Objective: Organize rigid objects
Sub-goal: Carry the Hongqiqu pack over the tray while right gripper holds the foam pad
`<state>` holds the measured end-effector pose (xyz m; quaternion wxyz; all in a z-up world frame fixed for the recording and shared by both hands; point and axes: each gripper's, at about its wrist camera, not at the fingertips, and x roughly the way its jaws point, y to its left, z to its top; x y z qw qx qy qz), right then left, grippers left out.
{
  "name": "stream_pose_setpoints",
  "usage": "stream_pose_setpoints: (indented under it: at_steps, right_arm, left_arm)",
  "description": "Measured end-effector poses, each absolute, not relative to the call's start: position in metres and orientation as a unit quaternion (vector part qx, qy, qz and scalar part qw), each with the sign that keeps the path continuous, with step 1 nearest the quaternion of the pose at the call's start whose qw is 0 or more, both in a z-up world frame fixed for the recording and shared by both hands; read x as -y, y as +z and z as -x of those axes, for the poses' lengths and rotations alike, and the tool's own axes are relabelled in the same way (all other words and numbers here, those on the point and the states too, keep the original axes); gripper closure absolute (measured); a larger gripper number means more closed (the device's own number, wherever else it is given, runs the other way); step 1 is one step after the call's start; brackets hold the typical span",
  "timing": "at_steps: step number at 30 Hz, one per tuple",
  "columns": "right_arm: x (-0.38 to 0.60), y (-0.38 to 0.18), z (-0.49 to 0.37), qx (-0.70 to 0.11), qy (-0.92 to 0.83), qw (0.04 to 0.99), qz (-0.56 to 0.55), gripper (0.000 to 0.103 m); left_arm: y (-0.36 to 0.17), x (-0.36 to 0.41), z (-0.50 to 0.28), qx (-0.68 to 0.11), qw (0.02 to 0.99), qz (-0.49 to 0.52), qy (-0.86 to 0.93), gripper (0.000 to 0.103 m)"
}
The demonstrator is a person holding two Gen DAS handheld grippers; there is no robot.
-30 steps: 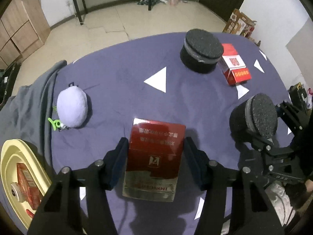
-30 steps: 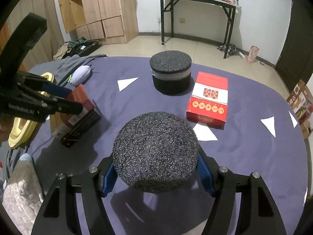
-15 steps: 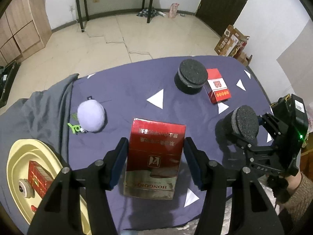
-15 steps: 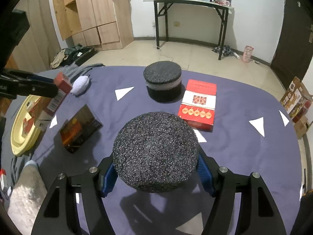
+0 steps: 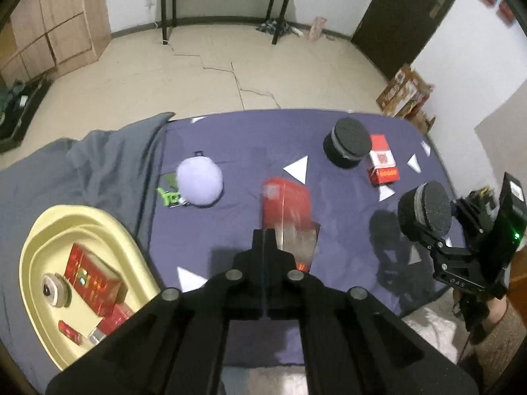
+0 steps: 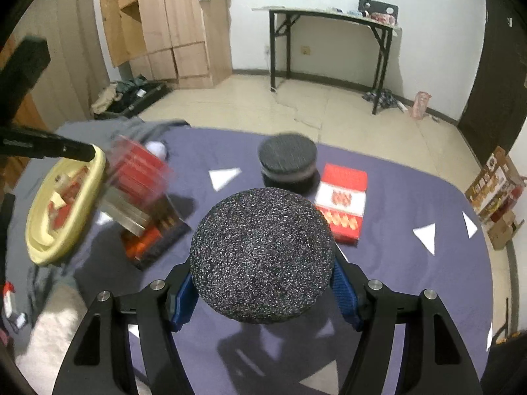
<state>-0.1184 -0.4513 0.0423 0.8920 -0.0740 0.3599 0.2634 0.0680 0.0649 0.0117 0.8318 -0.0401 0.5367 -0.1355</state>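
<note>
My left gripper point(image 5: 264, 234) is shut, its fingers pressed together with nothing between them. A red and gold box point(image 5: 286, 209) shows blurred and tilted just beyond the tips, over a dark box point(image 6: 154, 240) lying on the purple table point(image 5: 250, 151). From the right wrist view the same red box point(image 6: 138, 174) sits just off the left gripper's tip point(image 6: 89, 155). My right gripper point(image 6: 263, 293) is shut on a black speckled foam disc point(image 6: 260, 256), held above the table. The disc point(image 5: 426, 214) is at the right in the left wrist view.
A yellow tray point(image 5: 39, 240) at the table's left holds red boxes and a small round item. A second black disc point(image 5: 347, 144), a red-white box point(image 5: 382, 164), a lilac plush ball point(image 5: 199, 181) and grey cloth point(image 5: 98, 164) are on the table.
The left gripper rose and its jaws snapped shut; the red box it held has slipped out and now shows blurred ahead of the tips. The right gripper lifted slightly, still holding its disc.
</note>
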Motion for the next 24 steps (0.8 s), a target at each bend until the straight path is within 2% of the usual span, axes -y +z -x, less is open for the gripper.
stream_pose_setpoints:
  at_steps: [7,10,11,12,13,14,15,16,18,21,24]
  right_arm:
    - [0.433,0.067,0.13,-0.345,0.277,0.894,0.072,0.035]
    - [0.432,0.06,0.127,-0.349,0.273,0.892,0.088,0.035]
    - [0.432,0.057,0.125,-0.352,0.272,0.891,0.088,0.035]
    - [0.433,0.052,0.122,-0.357,0.27,0.89,0.086,0.035]
    - [0.434,0.046,0.12,-0.361,0.269,0.889,0.085,0.035]
    - [0.435,0.04,0.117,-0.366,0.268,0.887,0.084,0.035]
    - [0.437,0.033,0.115,-0.372,0.266,0.885,0.085,0.035]
    - [0.438,0.026,0.112,-0.377,0.263,0.884,0.087,0.035]
    - [0.442,0.015,0.108,-0.384,0.26,0.882,0.087,0.035]
    - [0.45,0.004,0.099,-0.39,0.256,0.881,0.078,0.035]
    - [0.455,-0.004,0.09,-0.393,0.255,0.881,0.068,0.035]
  left_arm:
    - [0.003,-0.096,-0.051,-0.536,0.831,0.069,-0.133,0.102]
    - [-0.016,-0.085,-0.054,-0.549,0.823,0.063,-0.131,0.099]
    - [-0.022,-0.078,-0.056,-0.554,0.82,0.059,-0.133,0.088]
    - [-0.027,-0.073,-0.056,-0.558,0.816,0.06,-0.139,0.064]
    - [-0.037,-0.063,-0.058,-0.568,0.807,0.061,-0.15,0.05]
    - [-0.043,-0.054,-0.059,-0.572,0.804,0.058,-0.151,0.029]
    - [-0.046,-0.047,-0.06,-0.568,0.807,0.054,-0.149,0.023]
    - [-0.047,-0.041,-0.061,-0.561,0.813,0.049,-0.148,0.021]
    - [-0.046,-0.026,-0.071,-0.55,0.822,0.051,-0.139,0.012]
    - [-0.044,-0.01,-0.095,-0.558,0.818,0.069,-0.124,0.003]
    - [-0.05,0.013,-0.118,-0.562,0.822,0.02,-0.083,0.0]
